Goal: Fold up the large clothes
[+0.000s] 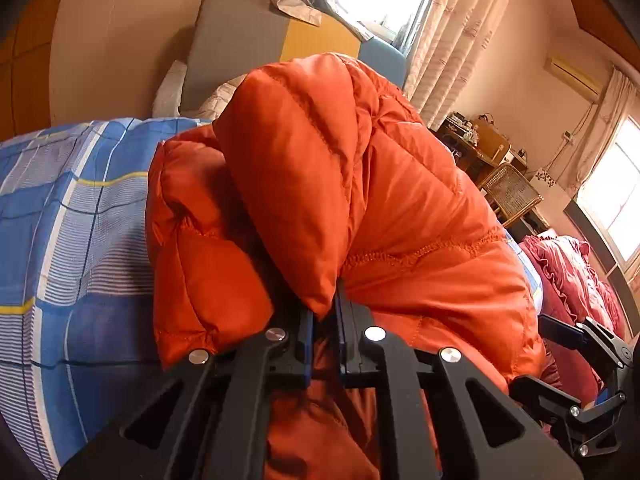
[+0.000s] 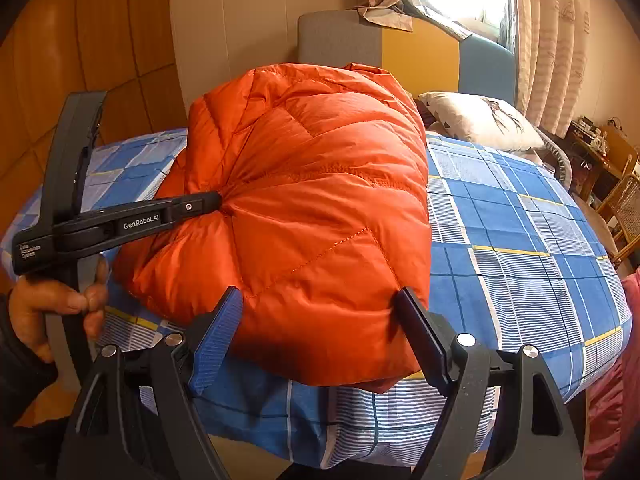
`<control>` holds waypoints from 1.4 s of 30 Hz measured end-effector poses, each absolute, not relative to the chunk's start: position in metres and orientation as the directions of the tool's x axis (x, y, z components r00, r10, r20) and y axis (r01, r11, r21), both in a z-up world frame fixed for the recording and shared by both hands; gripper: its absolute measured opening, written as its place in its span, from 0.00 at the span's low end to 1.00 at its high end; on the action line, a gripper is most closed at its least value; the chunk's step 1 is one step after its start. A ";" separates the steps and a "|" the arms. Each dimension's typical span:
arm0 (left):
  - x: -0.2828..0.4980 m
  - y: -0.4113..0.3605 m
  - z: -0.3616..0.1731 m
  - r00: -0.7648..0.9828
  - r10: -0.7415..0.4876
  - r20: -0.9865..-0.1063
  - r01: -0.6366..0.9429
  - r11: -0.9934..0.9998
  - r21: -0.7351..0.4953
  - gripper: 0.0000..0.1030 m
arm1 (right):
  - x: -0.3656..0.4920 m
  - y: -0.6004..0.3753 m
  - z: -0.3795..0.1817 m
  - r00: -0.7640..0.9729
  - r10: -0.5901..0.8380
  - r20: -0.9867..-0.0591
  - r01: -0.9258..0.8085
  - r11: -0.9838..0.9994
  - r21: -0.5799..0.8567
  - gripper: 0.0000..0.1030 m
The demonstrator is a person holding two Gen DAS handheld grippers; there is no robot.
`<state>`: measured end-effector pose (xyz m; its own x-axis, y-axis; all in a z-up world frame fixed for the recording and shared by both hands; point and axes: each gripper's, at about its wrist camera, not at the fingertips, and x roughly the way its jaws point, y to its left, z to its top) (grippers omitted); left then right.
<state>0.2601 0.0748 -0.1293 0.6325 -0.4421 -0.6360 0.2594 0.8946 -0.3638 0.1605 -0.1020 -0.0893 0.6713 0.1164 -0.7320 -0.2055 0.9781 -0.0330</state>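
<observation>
Bedroom with curtained windows, wood panelling, a padded headboard [image 2: 420,52] in grey, yellow and blue panels. Bed [image 2: 520,232] covered by blue plaid sheet with white stripes and thin yellow lines.

Orange down jacket [image 2: 312,208] lies bunched on the sheet near the foot edge, quilted, puffed into a mound. How it is folded underneath is hidden; sleeves not told apart from body.

Left gripper [image 2: 218,200], seen side-on from the right wrist view: jaws drawn together, pinching a fold of the jacket, fabric puckering around the tips. From its own camera the left gripper [image 1: 324,320] shows blue pads nearly meeting with orange cloth wedged between; fingertips mostly buried by the fabric. Person's left hand [image 2: 60,304] wraps the handle, dark sleeve cut off at the frame edge.

Right gripper [image 2: 320,320]: jaws stand wide, one on each side of the jacket's near edge, blue ribbed pad [image 2: 216,340] close to the cloth; contact hard to judge.

Writing on the left gripper body: "GenRobot.AI"; smaller label reads "Data Acquisition System".

Pillow [image 2: 484,120] with faint print by the headboard. Red ruffled bedding [image 1: 568,272] partly cut off at right. Desk clutter too small to identify.
</observation>
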 end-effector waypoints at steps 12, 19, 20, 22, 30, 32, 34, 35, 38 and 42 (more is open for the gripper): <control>0.237 0.064 -0.143 0.720 -0.330 -0.610 0.152 0.933 -0.326 0.10 | 0.166 -0.089 -0.101 0.671 0.032 -0.741 -0.223 0.961 -0.161 0.77; 0.221 0.051 -0.136 0.739 -0.245 -0.627 0.054 0.950 -0.307 0.10 | 0.156 -0.087 -0.079 0.755 -0.047 -0.654 -0.272 0.885 -0.377 0.77; 0.221 0.050 -0.136 0.740 -0.242 -0.627 0.060 0.953 -0.297 0.10 | 0.155 -0.085 -0.080 0.766 -0.057 -0.640 -0.291 0.858 -0.424 0.76; 0.222 0.051 -0.136 0.738 -0.246 -0.629 0.070 0.954 -0.292 0.10 | 0.161 -0.085 -0.086 0.758 -0.059 -0.650 -0.340 0.814 -0.471 0.73; 0.229 0.054 -0.132 0.728 -0.273 -0.629 0.141 0.957 -0.253 0.10 | 0.171 -0.069 -0.100 0.729 -0.018 -0.684 -0.449 0.741 -0.499 0.72; 0.228 0.054 -0.132 0.729 -0.275 -0.627 0.148 0.958 -0.247 0.10 | 0.174 -0.065 -0.104 0.727 -0.018 -0.687 -0.457 0.733 -0.503 0.72; 0.227 0.052 -0.132 0.735 -0.267 -0.623 0.151 0.960 -0.234 0.10 | 0.174 -0.064 -0.105 0.724 -0.017 -0.690 -0.465 0.726 -0.506 0.72; 0.227 0.052 -0.132 0.738 -0.264 -0.621 0.149 0.961 -0.231 0.10 | 0.175 -0.063 -0.107 0.723 -0.018 -0.690 -0.472 0.717 -0.513 0.72; 0.223 0.053 -0.137 0.747 -0.259 -0.612 0.114 0.957 -0.266 0.10 | 0.176 -0.057 -0.112 0.722 -0.023 -0.692 -0.501 0.673 -0.544 0.72; 0.220 0.053 -0.141 0.752 -0.255 -0.608 0.097 0.955 -0.281 0.10 | 0.177 -0.049 -0.116 0.716 -0.026 -0.698 -0.540 0.613 -0.577 0.72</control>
